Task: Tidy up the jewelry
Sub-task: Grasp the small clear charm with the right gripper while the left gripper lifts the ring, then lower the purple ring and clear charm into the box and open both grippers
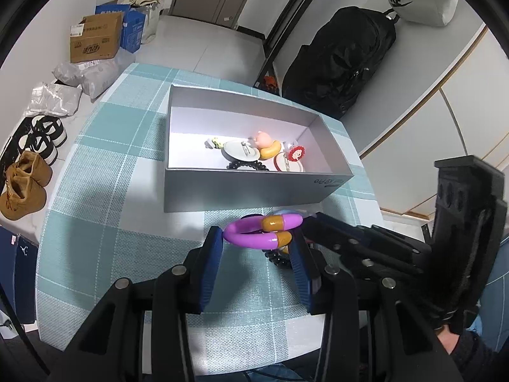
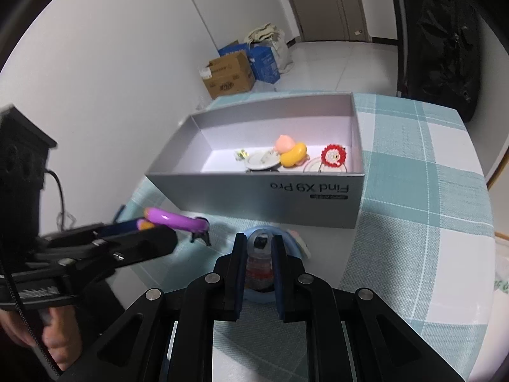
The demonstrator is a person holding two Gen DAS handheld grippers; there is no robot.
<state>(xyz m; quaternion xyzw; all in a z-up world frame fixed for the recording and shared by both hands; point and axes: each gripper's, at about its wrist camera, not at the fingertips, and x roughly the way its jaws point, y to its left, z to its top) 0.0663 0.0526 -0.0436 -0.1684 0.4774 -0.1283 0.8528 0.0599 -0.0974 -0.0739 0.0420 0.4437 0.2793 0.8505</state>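
Observation:
My left gripper (image 1: pixel 257 242) is shut on a purple bracelet with orange segments (image 1: pixel 251 238), its blue pads pressing on both sides, just in front of the grey box (image 1: pixel 254 191). In the right wrist view the same bracelet (image 2: pixel 173 218) sticks out of the left gripper (image 2: pixel 159 226). My right gripper (image 2: pixel 259 250) has its narrow pads closed on a small blue-rimmed round trinket (image 2: pixel 259 264) on the cloth. The box (image 2: pixel 254 197) holds a pink figure in a yellow ring (image 2: pixel 289 151), white round badges (image 2: pixel 262 160) and a red flower piece (image 2: pixel 332 156).
Black beads (image 1: pixel 280 259) lie on the teal plaid cloth (image 1: pixel 127 238) under the left gripper. On the floor to the left are shoes (image 1: pixel 25 184) and cardboard boxes (image 1: pixel 95 41). A black backpack (image 1: pixel 340 63) stands behind the table. A hand (image 2: pixel 54 343) holds the left gripper.

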